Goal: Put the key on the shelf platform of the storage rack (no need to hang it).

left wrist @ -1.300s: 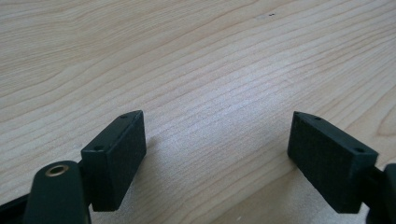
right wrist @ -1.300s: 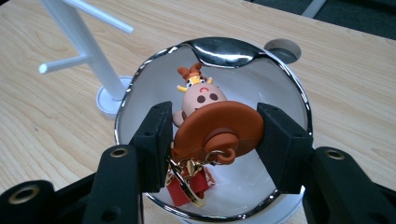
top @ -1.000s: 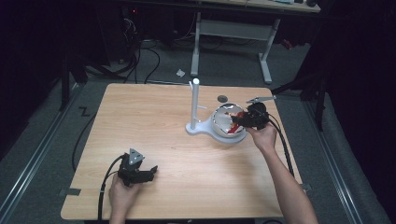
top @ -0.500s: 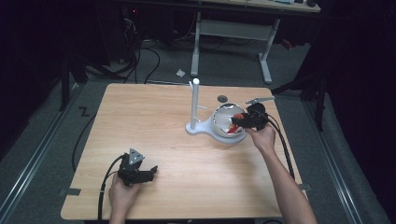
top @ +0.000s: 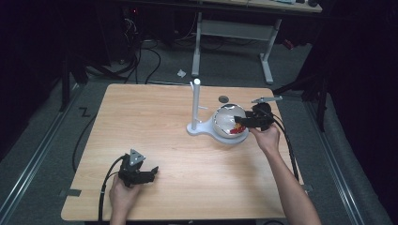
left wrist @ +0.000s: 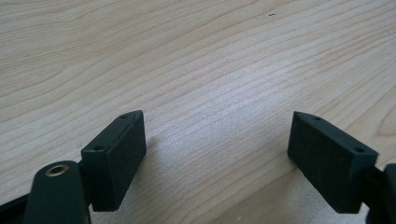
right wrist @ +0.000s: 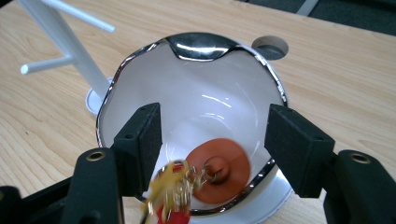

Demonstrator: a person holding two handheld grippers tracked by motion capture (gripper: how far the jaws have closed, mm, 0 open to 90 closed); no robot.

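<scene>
Red-orange and gold, the keychain [right wrist: 201, 179] lies in the white bowl [right wrist: 196, 98] under our right tongs [right wrist: 215, 144], just released and spread above it at three o'clock on the tabletop [top: 155, 122], left tongs [left wrist: 219, 154] idle, open, at seven.

I see the bowl [right wrist: 201, 100], white inside with a wavy chrome rim, upright on my table's right half, just beside a white stand. In it lies a red-orange disc [right wrist: 219, 169] with a gold chain [right wrist: 175, 184] and a small red piece, blurred, near the rim closest to me
</scene>
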